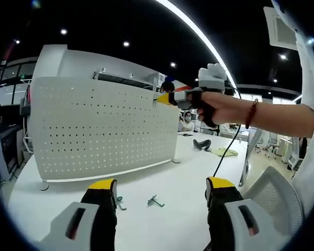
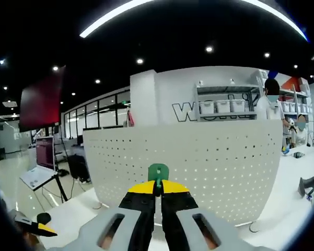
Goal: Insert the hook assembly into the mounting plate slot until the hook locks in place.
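A white perforated mounting plate [image 1: 99,130] stands upright on the white table [image 1: 167,178]; in the right gripper view the mounting plate [image 2: 209,157] faces me. My right gripper [image 2: 158,186] is shut on a green hook [image 2: 158,171], held just before the plate. In the left gripper view a hand holds that right gripper [image 1: 165,98] at the plate's upper right corner. My left gripper [image 1: 162,184] hangs open low over the table, nothing between its jaws. Two small metal hooks lie below it: one hook [image 1: 155,201] in the middle, another hook [image 1: 119,203] beside the left finger.
A black object [image 1: 201,145] and a yellow-green cloth [image 1: 224,152] lie on the table behind the plate's right end. A grey mesh chair [image 1: 274,198] stands at the right. A laptop on a stand [image 2: 37,175] is off to the left; shelves and people are far back.
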Demonstrator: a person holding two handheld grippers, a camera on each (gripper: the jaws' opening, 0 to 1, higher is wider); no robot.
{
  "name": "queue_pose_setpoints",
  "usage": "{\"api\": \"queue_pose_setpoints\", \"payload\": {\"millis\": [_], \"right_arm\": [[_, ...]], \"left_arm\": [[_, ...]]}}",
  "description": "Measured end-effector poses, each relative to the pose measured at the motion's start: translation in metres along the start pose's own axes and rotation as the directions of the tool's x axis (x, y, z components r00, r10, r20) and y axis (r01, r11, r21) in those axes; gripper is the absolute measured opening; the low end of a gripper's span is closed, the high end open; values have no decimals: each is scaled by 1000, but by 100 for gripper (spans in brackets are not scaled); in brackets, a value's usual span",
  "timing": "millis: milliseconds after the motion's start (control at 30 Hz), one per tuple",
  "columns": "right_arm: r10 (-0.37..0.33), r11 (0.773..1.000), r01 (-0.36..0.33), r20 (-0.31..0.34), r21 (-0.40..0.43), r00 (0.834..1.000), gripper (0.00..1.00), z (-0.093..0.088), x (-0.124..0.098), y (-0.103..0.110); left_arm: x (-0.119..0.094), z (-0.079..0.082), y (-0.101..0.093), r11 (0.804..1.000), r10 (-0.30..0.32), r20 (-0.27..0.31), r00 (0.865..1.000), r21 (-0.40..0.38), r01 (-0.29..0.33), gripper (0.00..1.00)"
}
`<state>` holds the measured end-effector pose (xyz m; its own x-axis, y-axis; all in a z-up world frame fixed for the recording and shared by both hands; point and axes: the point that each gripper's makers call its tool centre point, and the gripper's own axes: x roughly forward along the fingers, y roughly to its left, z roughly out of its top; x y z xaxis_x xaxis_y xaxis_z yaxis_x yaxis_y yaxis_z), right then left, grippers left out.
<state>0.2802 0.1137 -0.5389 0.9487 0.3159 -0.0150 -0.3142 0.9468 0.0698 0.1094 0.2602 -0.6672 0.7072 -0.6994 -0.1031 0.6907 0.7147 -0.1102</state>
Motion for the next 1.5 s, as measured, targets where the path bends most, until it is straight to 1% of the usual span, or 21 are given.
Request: {"api": "queue_pose_setpoints", "payload": {"millis": [33, 133, 300, 400, 500, 533, 600, 700, 800, 967, 1233, 1300, 1500], "right_arm": [[-4, 1000, 4, 14, -6, 1000, 1, 4, 2, -1], [-13, 1000, 13, 5, -21, 1000, 1, 6, 9, -3], [-35, 999, 36, 33, -31, 999, 1, 19, 18, -12], [-47, 998, 49, 37, -42, 998, 1, 24, 24, -16], [-58, 996, 61, 45, -59, 997, 1, 29, 29, -21], [-70, 996, 73, 55, -59, 996, 1, 32, 30, -24], [-75, 995, 79, 63, -67, 995, 1, 35, 33, -26], [-78, 994, 82, 56, -68, 995, 1, 34, 37, -28], [-90, 993, 94, 52, -65, 995, 1, 33, 42, -32], [-90, 994, 93, 43, -65, 995, 1, 31, 49, -33], [-103, 992, 106, 48, -71, 994, 1, 35, 63, -38], [-106, 989, 110, 45, -100, 993, 1, 36, 68, -39], [-115, 987, 119, 44, -104, 992, 1, 35, 76, -43]], "left_arm": [[-1, 0, 1, 1000, 4, 2, 1000, 0, -4, 72], [-1, 0, 1, 1000, 5, 5, 1000, -4, -5, 74], [-1, -1, 3, 1000, -7, -4, 1000, 3, 7, 74], [0, 0, 5, 1000, -5, -2, 1000, 12, 5, 75], [0, 3, 6, 1000, -9, 8, 1000, 5, 9, 75], [0, 4, 6, 1000, -10, 15, 1000, 14, 10, 75], [-1, 4, 7, 1000, -11, 7, 1000, 12, 10, 76], [-2, 3, 6, 1000, -20, 1, 1000, 13, 20, 79], [-4, 2, 8, 1000, -19, -5, 1000, 14, 19, 79], [-5, 2, 12, 1000, -9, -2, 1000, 8, 9, 79], [-6, 1, 16, 1000, -8, -10, 1000, 9, 8, 79], [-6, 2, 16, 1000, -9, -8, 1000, 11, 9, 79], [-6, 2, 17, 1000, -10, -6, 1000, 6, 10, 80]]}}
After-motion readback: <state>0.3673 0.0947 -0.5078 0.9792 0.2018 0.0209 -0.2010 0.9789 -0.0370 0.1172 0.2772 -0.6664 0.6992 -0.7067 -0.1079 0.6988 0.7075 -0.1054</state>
